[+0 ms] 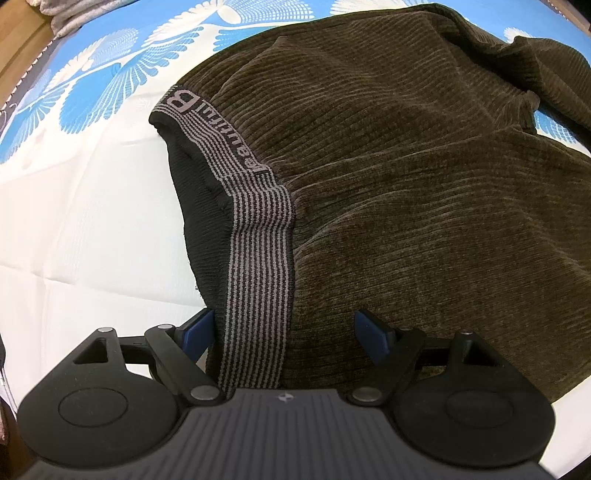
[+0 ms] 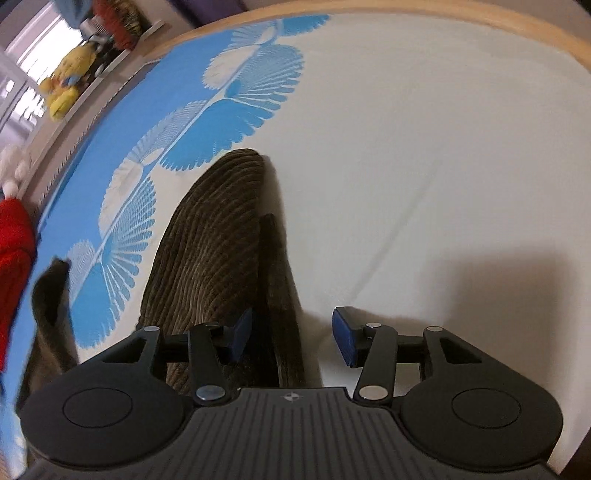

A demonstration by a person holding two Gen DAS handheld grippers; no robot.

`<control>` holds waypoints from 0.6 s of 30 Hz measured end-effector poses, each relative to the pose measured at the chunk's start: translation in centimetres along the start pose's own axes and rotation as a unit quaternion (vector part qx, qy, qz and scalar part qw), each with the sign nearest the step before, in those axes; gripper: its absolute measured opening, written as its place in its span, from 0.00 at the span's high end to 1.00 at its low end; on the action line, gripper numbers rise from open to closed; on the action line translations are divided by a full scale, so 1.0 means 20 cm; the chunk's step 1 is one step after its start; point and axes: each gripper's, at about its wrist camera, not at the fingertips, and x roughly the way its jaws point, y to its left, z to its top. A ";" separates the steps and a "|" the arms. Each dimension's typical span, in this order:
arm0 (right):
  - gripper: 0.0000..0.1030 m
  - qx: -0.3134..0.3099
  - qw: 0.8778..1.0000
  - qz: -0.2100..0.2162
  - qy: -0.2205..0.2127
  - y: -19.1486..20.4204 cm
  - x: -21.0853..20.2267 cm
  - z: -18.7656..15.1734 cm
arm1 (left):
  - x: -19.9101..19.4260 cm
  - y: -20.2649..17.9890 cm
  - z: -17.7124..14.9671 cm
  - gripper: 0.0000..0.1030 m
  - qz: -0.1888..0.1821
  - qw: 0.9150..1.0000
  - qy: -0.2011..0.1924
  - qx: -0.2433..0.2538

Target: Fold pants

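Dark olive corduroy pants (image 1: pixel 388 155) lie on a bed sheet, with a grey-and-black striped waistband (image 1: pixel 258 243) running toward me. My left gripper (image 1: pixel 284 332) is open, its blue pads either side of the waistband and the cloth beside it. In the right wrist view a pant leg (image 2: pixel 214 236) stretches away over the sheet. My right gripper (image 2: pixel 291 336) is open, with the leg's edge lying between the pads, nearer the left one.
The bed sheet (image 2: pixel 424 166) is white with blue fan patterns (image 1: pixel 96 92). A wooden bed edge (image 2: pixel 480 22) curves along the far side. A shelf with a yellow plush toy (image 2: pixel 62 88) and a red item (image 2: pixel 14 236) stands at the left.
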 end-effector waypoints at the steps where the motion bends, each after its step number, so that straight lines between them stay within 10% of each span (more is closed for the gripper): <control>1: 0.70 -0.020 1.000 -0.004 -0.003 0.03 0.01 0.00 | 0.00 0.00 0.00 0.17 0.000 1.000 0.000 0.001; 2: 0.87 -0.036 0.999 0.000 -0.001 0.06 0.02 -0.01 | 0.00 0.00 0.00 0.17 0.000 1.000 -0.001 0.002; 6: 0.92 -0.085 0.996 -0.014 -0.017 0.15 -0.01 -0.01 | 0.01 0.01 -0.02 0.16 -0.007 1.000 -0.008 0.012; 11: 1.00 0.061 0.974 -0.116 -0.185 0.03 -0.44 0.05 | 0.01 0.06 -0.03 0.16 -0.008 1.000 -0.002 0.010; 15: 1.00 0.140 0.962 -0.199 -0.126 -0.26 -0.45 0.02 | 0.00 0.10 -0.05 0.16 -0.013 1.000 0.002 0.000; 18: 0.95 0.214 0.964 -0.147 -0.065 -0.48 -0.37 0.00 | -0.01 0.14 -0.07 0.17 -0.016 1.000 0.000 -0.005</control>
